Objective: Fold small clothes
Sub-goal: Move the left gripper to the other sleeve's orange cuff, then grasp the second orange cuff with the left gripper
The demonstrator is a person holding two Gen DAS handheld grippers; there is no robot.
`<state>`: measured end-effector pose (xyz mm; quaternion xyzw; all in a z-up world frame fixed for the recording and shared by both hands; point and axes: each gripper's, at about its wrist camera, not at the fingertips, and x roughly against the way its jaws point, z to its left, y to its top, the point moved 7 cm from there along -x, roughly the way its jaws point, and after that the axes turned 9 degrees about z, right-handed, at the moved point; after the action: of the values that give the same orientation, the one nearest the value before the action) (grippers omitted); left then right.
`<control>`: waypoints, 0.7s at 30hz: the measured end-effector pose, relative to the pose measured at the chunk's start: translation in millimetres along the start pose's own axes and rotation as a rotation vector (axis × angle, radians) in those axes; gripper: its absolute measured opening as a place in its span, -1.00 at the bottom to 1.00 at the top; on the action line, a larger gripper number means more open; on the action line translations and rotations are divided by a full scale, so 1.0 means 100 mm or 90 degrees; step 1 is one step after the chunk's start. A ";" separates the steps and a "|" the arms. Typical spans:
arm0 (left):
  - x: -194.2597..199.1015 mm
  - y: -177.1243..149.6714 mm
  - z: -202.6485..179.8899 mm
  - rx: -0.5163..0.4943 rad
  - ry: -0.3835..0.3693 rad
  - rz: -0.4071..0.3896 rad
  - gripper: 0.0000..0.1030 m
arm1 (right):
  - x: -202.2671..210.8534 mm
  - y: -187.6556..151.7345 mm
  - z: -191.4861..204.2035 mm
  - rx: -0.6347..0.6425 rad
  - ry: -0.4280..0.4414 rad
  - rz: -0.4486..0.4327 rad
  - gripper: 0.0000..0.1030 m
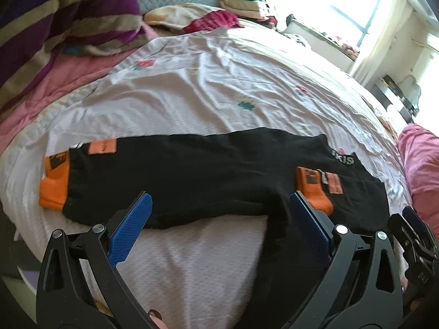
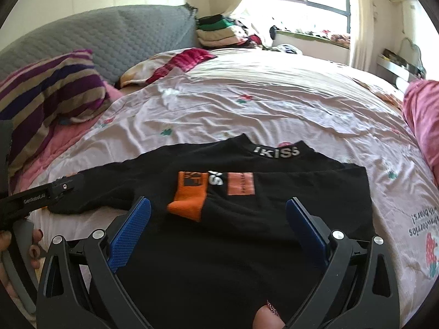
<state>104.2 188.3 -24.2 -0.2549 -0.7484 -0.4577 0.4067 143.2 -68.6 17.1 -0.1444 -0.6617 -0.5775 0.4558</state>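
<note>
My left claw [image 1: 219, 219]: spread wide, holding nothing, poised at the near hem of the garment.
My right claw [image 2: 218, 223]: spread wide, empty, hovering over the garment's right part.
Black top [image 1: 192, 175]: lies flat on the bed, directly ahead of both claws, touching neither pad that I can make out.
Long axis: runs left to right across my view, sleeve to sleeve.
Folded sleeve: its orange cuff [image 2: 189, 200] is turned in onto the body, between my right claw's fingers.
Open sleeve: its orange cuff [image 1: 53, 181] lies outstretched at the far left.
Nearer claw: I judge the left, since the open sleeve lies to its left side and well apart from the right one.
Collar band [image 2: 277, 152]: on the far edge, away from me.
Bed sheet [image 1: 208, 90]: pale, wrinkled, bearing the top.
</note>
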 end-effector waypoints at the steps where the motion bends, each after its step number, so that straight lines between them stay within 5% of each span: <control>1: -0.01 -0.01 0.04 0.006 0.003 0.002 0.82 | 0.00 0.00 0.04 0.004 0.002 0.000 0.90; 21: -0.02 -0.22 1.11 0.158 0.046 0.014 0.82 | -0.25 0.04 0.92 0.114 0.049 0.016 0.90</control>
<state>47.3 277.7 -64.4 -0.1942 -0.7813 -0.3657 0.4671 119.4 23.2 8.4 -0.0888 -0.6908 -0.5156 0.4992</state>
